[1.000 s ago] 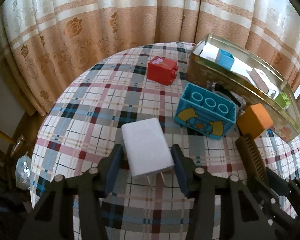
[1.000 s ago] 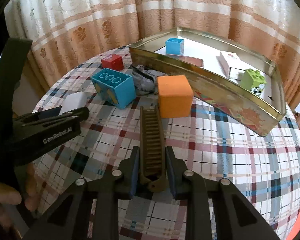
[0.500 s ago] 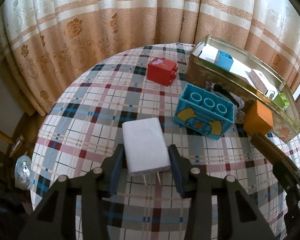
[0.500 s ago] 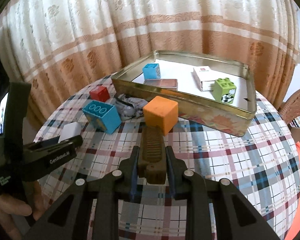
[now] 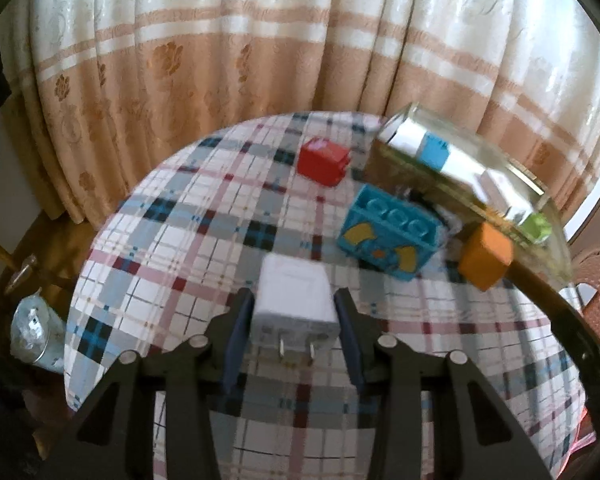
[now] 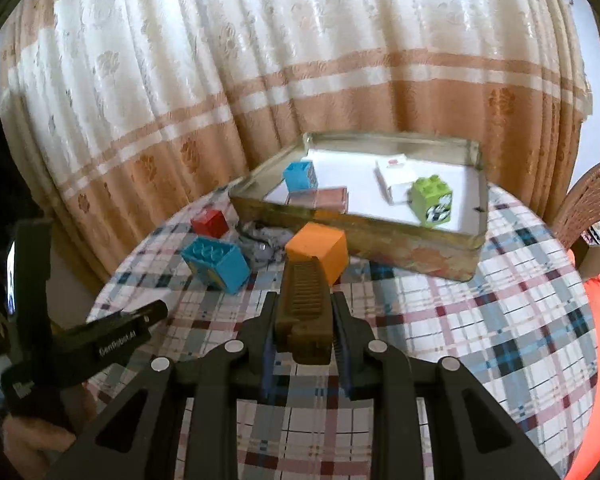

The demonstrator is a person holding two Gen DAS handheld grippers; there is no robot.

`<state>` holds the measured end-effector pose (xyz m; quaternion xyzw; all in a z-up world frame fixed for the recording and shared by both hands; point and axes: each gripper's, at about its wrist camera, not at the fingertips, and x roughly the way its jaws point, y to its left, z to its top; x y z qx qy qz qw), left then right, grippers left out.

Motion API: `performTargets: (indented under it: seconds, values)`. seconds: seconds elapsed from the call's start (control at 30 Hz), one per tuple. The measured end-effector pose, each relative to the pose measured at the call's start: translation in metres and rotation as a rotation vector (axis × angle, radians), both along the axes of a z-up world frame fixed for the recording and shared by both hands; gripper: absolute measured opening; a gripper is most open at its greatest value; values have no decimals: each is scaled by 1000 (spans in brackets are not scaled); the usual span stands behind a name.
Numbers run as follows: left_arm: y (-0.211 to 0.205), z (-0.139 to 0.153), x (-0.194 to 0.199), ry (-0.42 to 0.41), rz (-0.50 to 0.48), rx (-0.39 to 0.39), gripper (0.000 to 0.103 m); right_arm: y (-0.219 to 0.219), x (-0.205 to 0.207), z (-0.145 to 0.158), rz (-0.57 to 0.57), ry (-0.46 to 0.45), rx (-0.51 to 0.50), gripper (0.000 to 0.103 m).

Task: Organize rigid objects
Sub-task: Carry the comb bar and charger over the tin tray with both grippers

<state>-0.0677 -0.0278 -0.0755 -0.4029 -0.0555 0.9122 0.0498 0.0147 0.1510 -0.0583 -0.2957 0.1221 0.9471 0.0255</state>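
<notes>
1. Now clamping white charger [image 5: 296, 300] (prongs toward camera): left gripper [image 5: 294, 320] fingers, just closing, seemingly lifted off bench [image 5: 188, 240].
2. Pinching brown comb [image 6: 304, 300]: right gripper [image 6: 304, 324] fingers, before tin tray [image 6: 380, 236].

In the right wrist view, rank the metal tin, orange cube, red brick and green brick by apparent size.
1. metal tin
2. orange cube
3. green brick
4. red brick
The cube is nearer the camera, so its lead over the bricks is unsure.
</notes>
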Motion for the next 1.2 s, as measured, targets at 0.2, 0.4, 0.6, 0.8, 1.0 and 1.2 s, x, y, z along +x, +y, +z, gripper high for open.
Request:
performTargets:
  seconds: [0.2,0.4,0.6,0.8,1.0,1.2]
  values:
    - [8,23,7,58,-52,64,41,10,7,24,-25,65,-6,27]
    - [19,54,10,145,-111,113,41,19,10,41,-58,118,24,27]
    - [43,71,-10,177,-158,113,41,34,0,55,-98,170,56,27]
    - [70,74,-43,195,-169,94,41,53,-24,53,-166,207,81,27]
    - [93,69,-78,212,-188,87,41,72,-56,43,-240,232,103,27]
    - [114,59,-110,195,-192,120,41,90,-83,35,-305,242,104,27]
